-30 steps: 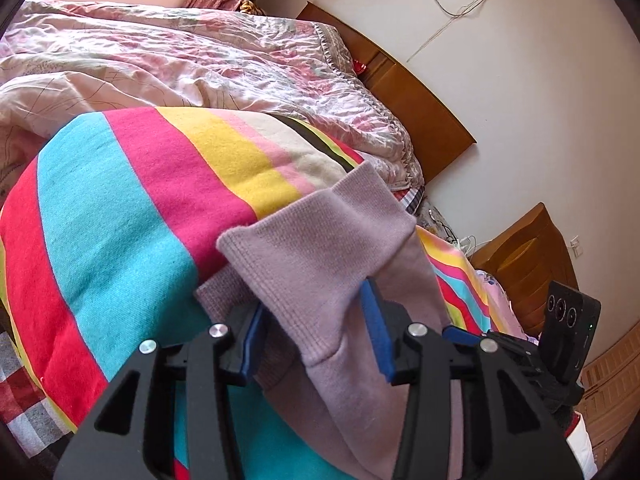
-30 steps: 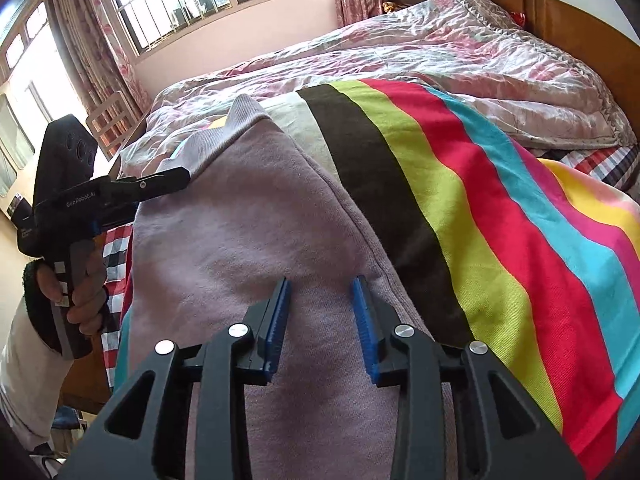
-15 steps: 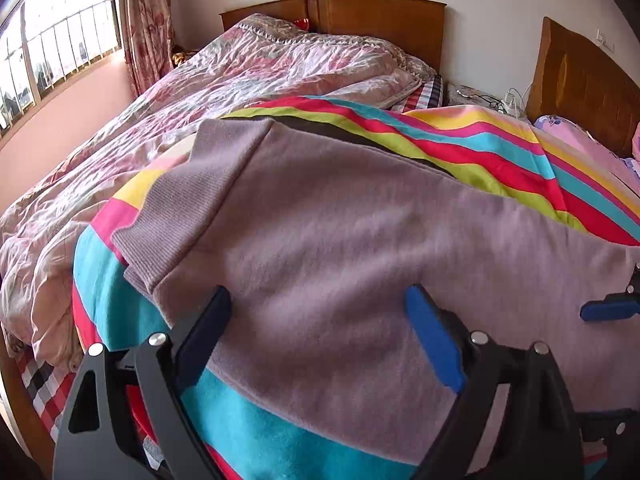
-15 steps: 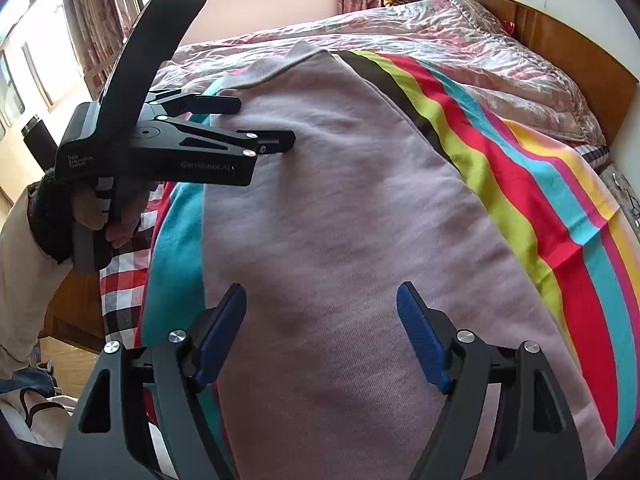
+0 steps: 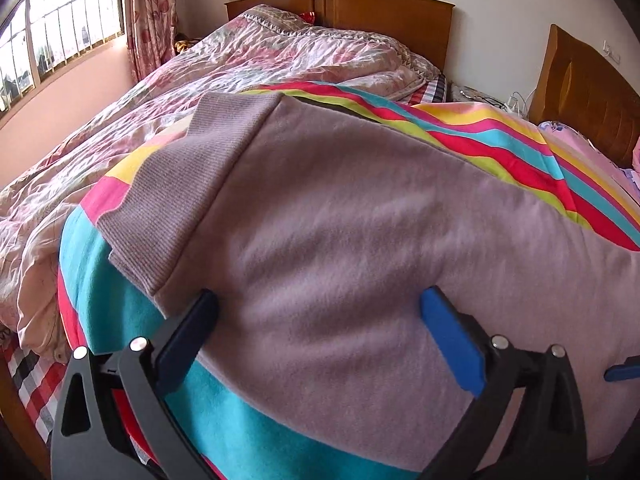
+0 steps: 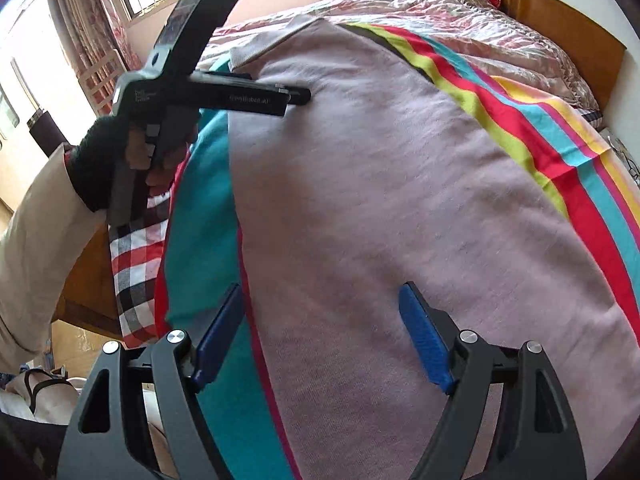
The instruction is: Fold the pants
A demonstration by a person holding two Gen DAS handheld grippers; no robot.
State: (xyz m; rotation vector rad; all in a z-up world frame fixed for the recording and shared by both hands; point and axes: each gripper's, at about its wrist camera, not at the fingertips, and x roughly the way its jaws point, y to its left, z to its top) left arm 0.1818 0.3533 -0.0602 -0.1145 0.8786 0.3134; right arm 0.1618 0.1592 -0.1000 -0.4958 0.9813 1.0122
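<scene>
The left tongs [image 5: 320,320] stand with their jaws spread wide, having just been opening, and nothing is pinched between them: the soft mauve fleece pants [image 5: 360,240] lie flat directly under and ahead of the blue pads, free of both. Just left of and beyond these tongs sits the ribbed knit band at the end of the pants [image 5: 176,200], doubled and lying slantwise on the striped rainbow-coloured blanket [image 5: 500,148] that covers the bed. From that band the cloth runs rightward in one long strip, so its long axis goes across the left tongs toward the other pair. The right tongs [image 6: 320,336] are likewise parted, jaws just opened further, gripping nothing; the near long edge of the pants falls just inside their left pad, with the teal stripe of the blanket [image 6: 200,220] to the left of it. Ahead of the right tongs the pants stretch away to the ribbed end. The person's hand [image 6: 156,152] holds the left tool over that far end, so the left side seems nearer the band, the right nearer the opposite end, which is out of view. A next fold would probably bring one end along this axis onto the other.
</scene>
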